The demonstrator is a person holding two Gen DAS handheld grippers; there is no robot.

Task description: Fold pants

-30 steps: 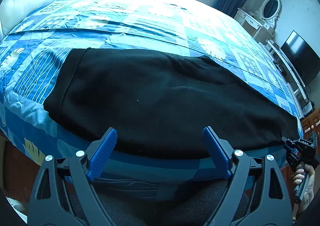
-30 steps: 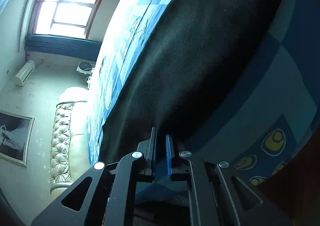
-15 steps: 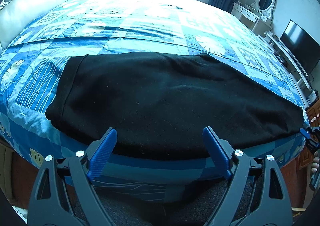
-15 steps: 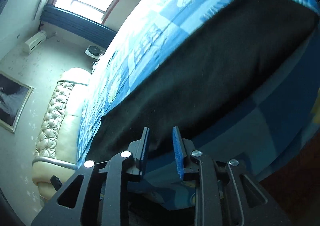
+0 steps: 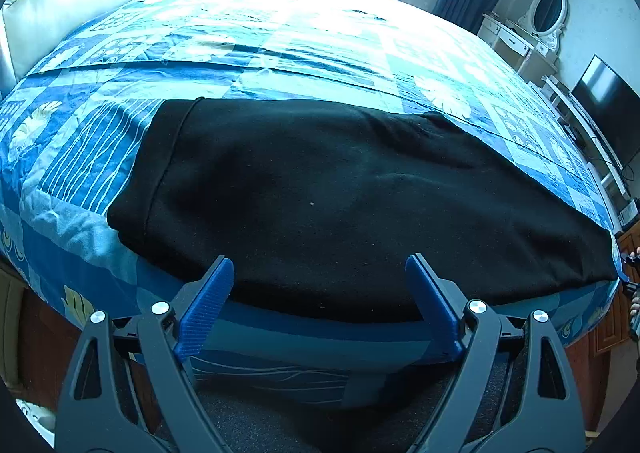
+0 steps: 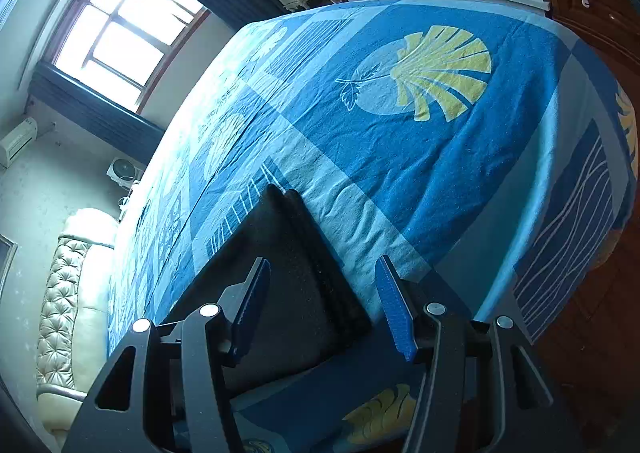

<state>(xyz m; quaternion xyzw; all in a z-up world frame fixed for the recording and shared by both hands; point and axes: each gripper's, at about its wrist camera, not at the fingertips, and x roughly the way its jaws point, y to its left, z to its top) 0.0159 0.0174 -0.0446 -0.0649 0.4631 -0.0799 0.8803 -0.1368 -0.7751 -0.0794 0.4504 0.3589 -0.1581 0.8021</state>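
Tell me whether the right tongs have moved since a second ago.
Yes. The right tongs, jaws opening and empty, slid along the bed edge to the black pants' end.

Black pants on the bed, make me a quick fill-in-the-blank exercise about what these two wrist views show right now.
1. The pants lying on the bedspread are ____ in colour.
2. The pads of the left hand-held gripper are coloured ____.
3. The big shell-like print on the bedspread in the right wrist view is ____.
4. Nothing is clamped by the right hand-held gripper; its jaws are ____.

Missing words: black; blue; yellow; opening
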